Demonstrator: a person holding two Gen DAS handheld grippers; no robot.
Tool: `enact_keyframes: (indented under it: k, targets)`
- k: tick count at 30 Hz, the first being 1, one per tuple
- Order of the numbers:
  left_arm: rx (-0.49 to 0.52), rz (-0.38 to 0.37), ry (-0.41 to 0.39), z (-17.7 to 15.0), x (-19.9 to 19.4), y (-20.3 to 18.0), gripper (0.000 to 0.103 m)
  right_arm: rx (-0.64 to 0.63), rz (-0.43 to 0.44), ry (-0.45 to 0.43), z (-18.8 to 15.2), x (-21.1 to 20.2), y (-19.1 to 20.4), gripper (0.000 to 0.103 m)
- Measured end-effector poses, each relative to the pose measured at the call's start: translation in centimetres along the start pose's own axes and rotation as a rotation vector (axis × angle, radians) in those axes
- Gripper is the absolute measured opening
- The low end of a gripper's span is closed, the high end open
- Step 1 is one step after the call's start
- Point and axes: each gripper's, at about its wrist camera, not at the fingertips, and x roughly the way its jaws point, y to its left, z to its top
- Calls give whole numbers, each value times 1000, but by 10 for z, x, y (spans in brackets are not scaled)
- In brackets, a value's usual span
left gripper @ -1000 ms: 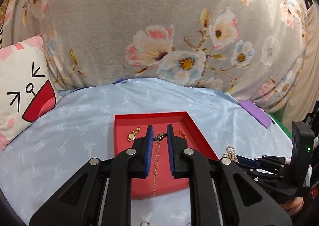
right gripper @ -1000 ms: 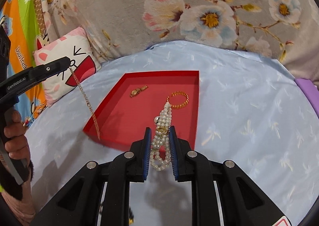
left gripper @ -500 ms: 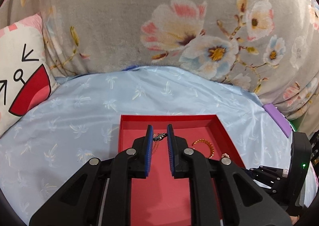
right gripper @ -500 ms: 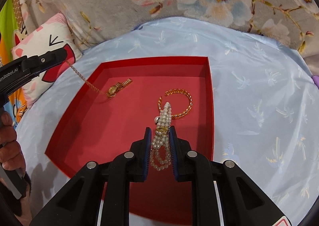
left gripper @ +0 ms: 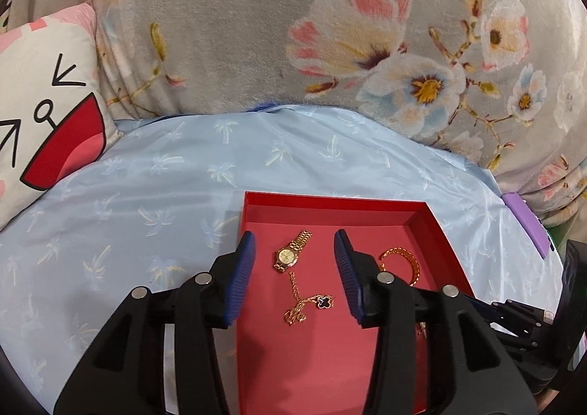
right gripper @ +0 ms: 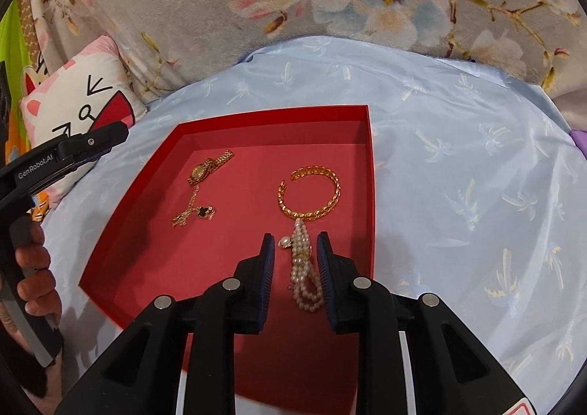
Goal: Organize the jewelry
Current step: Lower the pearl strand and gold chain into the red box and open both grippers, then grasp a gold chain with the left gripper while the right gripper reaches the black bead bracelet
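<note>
Bed (right gripper: 458, 158), light-blue palm-print sheet, soft and uneven, so nothing on it sits flat. Floral blanket (left gripper: 256, 30) far side, cartoon cat pillow (left gripper: 44, 114) far left.

Red tray (right gripper: 371, 158) sits on the sheet, all visible jewelry inside it. Risk: tray rides on soft bedding, so a tool pressing on a wall could tip or slide it and pile the pieces together.

Left tool (left gripper: 295, 268): jaws opening, nothing pinched. Clover-pendant chain (left gripper: 310, 305) lies loose on the tray floor between the pads, clear of both. Gold watch (left gripper: 291, 253) just beyond it; the chain's far end runs up to the watch, looks touching. Risk: they snag, and later lifting one drags the other.

Right tool (right gripper: 295, 272): jaws opening, pearl strand (right gripper: 304, 275) between the pads. It hugs the right pad, and I can't tell if it's fully free. Risk: beads catch on the ribbed pad and get pulled back out when the tool lifts.

Pearl strand's far end overlaps the open gold chain-link cuff (right gripper: 312, 195) at its near edge. Risk: pearls hook the cuff, which is a tangle rather than organized.

Right pad sits near the tray's right wall, so a sideways pull-out could clip it.
</note>
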Motion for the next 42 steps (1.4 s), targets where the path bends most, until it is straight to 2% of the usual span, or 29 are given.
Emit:
enact_keyframes:
  k: [5,11,18,23,25,29,42]
  targets:
    - [2,17,3,-17,-27,9,45,-21,14,-17,-19,-31,6,27]
    - [30,29,12,-59,-62,14,47,-46,8,-31,-55,-65,12,32]
    - [62,-32,97,-119,-88,10,47,-43,-32,-20,-103,-85,12,35]
    - [61,-85,197,-162,-91,4,47,-2,-25,4,-127,-89,4,35]
    - [73,-82,222,-173,-91,1,47,8,-29,13,-135,-89,3,35]
    - [86,-89,250,-187,-94,-2,47,19,-22,26,-146,-88,3,35]
    - [153,-156,246,-201,-105,-19,47,38,0,49,-153,-84,2,35]
